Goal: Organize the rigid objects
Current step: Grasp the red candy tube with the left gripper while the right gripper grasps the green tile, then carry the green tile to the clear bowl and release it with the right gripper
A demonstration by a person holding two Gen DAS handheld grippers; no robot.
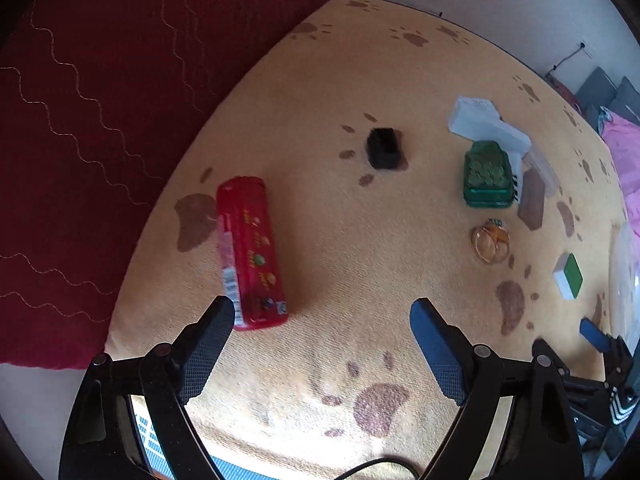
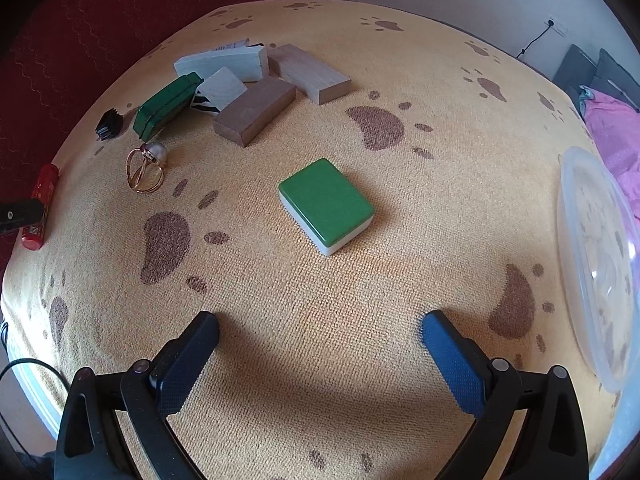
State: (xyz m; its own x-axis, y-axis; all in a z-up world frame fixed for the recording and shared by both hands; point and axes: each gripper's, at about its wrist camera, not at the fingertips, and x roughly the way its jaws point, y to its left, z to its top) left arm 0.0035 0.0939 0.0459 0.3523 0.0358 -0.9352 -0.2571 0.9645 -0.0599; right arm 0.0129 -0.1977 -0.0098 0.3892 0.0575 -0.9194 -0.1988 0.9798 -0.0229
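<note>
Fingers of the right gripper (image 2: 320,328) are spread wide with nothing between them, over bare cloth (image 2: 320,360). The green tile (image 2: 326,205) lies flat at twelve o'clock from that gap, near but not yet between the pads. Its long axis is seen running from ten to four o'clock, so it sits askew to the finger line; the grip is judged to need a slight wrist turn, so that the pads meet its two long sides. The right gripper is clearly the nearer one to this tile. At three o'clock the clear tub (image 2: 592,264) stands at the cloth's edge, judged the likely place for sorted items.

Further out, at ten to eleven o'clock, the ring (image 2: 145,170), green case (image 2: 166,106), black clip (image 2: 109,123) and wood blocks (image 2: 256,112) are grouped; some blocks touch each other.

The left gripper (image 1: 322,316) is also held wide and empty. The red tube (image 1: 251,252) lies at eleven o'clock from its gap, its near end just beside the left finger (image 1: 212,336), outside the gap. Its long axis is seen running roughly twelve to six o'clock, tilted a little, the near end pointing towards that finger. The left gripper is the nearer one to the tube. Beyond, the same black clip (image 1: 384,149) is seen at twelve o'clock, well apart.
</note>
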